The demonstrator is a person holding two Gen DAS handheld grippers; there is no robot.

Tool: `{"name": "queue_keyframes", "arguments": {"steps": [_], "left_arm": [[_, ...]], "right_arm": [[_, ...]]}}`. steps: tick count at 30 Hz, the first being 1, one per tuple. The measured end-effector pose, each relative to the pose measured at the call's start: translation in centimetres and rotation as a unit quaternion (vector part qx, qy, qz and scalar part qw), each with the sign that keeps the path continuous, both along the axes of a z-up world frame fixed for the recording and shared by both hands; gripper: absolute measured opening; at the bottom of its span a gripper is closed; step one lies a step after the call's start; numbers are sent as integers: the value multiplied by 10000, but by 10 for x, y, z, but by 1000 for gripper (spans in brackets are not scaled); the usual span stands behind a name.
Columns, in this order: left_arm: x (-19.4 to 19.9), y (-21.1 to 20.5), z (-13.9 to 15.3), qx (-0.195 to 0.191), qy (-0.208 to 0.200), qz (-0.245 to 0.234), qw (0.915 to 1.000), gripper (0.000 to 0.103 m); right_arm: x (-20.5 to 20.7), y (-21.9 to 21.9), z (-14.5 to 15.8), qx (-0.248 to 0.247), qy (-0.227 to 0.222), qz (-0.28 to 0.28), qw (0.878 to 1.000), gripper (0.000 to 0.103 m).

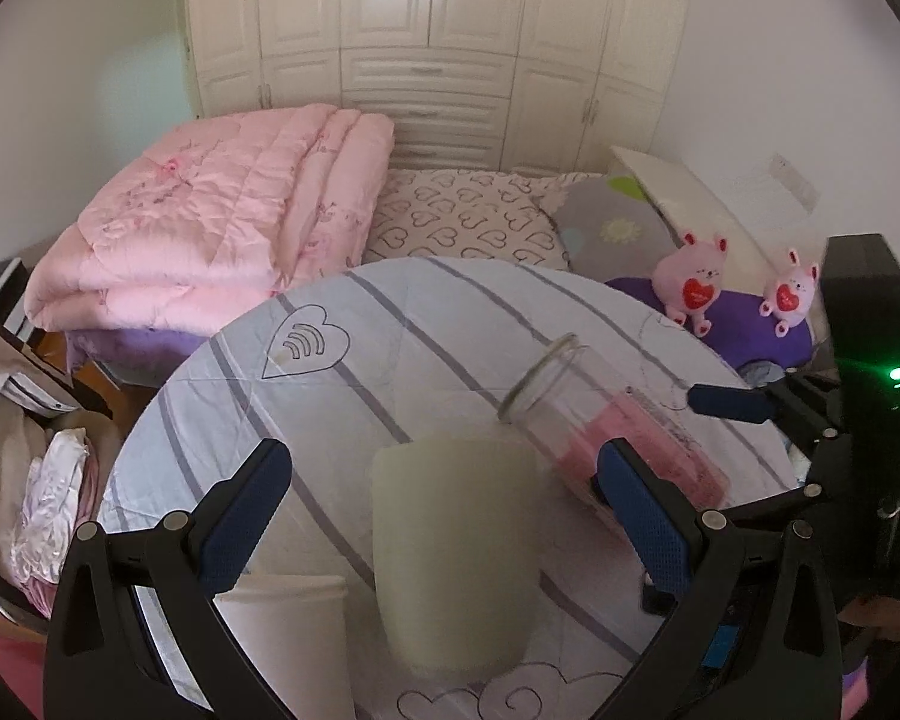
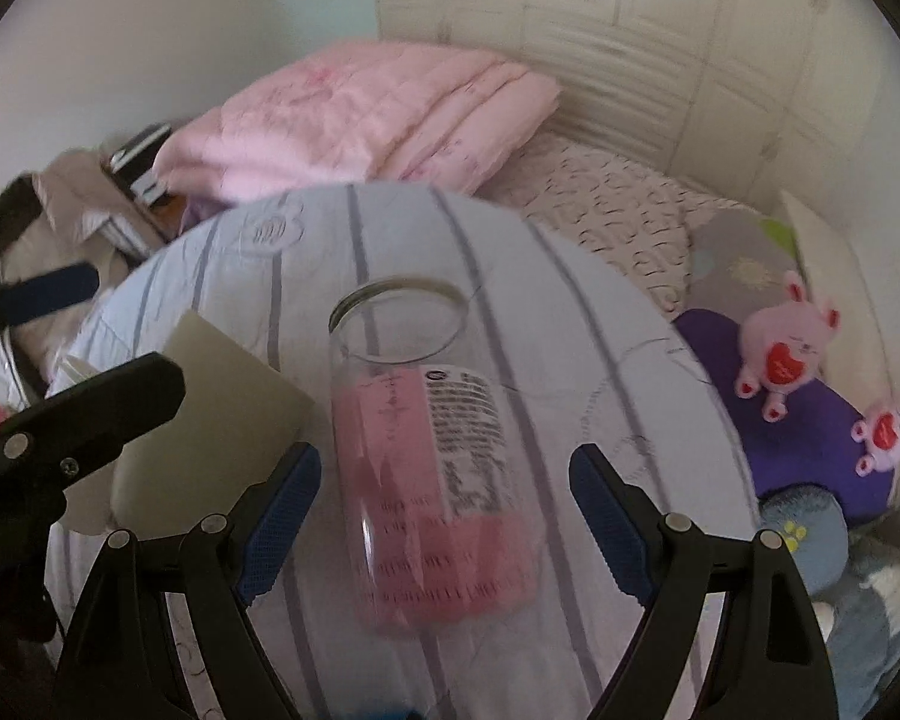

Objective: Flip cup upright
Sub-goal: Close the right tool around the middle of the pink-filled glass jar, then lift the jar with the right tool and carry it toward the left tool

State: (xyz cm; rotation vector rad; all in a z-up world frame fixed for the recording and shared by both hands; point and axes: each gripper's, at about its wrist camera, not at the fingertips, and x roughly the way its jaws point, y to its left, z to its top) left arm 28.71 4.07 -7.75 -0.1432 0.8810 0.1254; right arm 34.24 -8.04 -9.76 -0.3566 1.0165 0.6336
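Observation:
A cream cup (image 1: 455, 552) lies on the round table's striped cloth (image 1: 390, 324), between the wide-apart fingers of my left gripper (image 1: 444, 480); neither pad touches it. It also shows in the right wrist view (image 2: 210, 420), at the left. A clear glass jar with a pink label (image 2: 426, 468) lies on its side, mouth pointing away, between the open fingers of my right gripper (image 2: 444, 480), which do not touch it. The jar shows in the left wrist view (image 1: 606, 426) to the right of the cream cup.
A white paper cup (image 1: 288, 642) lies near the table's front left edge. Behind the table is a bed with a folded pink quilt (image 1: 210, 228), pillows and two pink plush toys (image 1: 696, 282). Clothes are piled at the left (image 1: 36, 480). A white wardrobe (image 1: 438, 30) fills the back.

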Motion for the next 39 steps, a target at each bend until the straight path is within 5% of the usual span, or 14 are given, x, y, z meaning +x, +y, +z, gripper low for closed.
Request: {"name": "queue_keyframes", "arguments": {"steps": [7,9,20,33,39], "left_arm": [[5,-1,-10,-3,147,-28,9999,103],[6,0,-11,-8,163,-46,9999,103],[-12,-3,11,-73,-23,-121,9999,103],[-114,11,64,-212,-524,-114,9983,103],[-174,38,57,-260,-378,146,9988,103]], "right_arm": [[16,13,-23,-91,426,141,9990,84],[17,13,-27,-135,519,167,9984,73],[-3,13,-1,-231,76,110,9996,73],[-80,14,69,-74,-492,-97,9987,73],[-140,34,72,214,-434,-16,9988,73]]}}
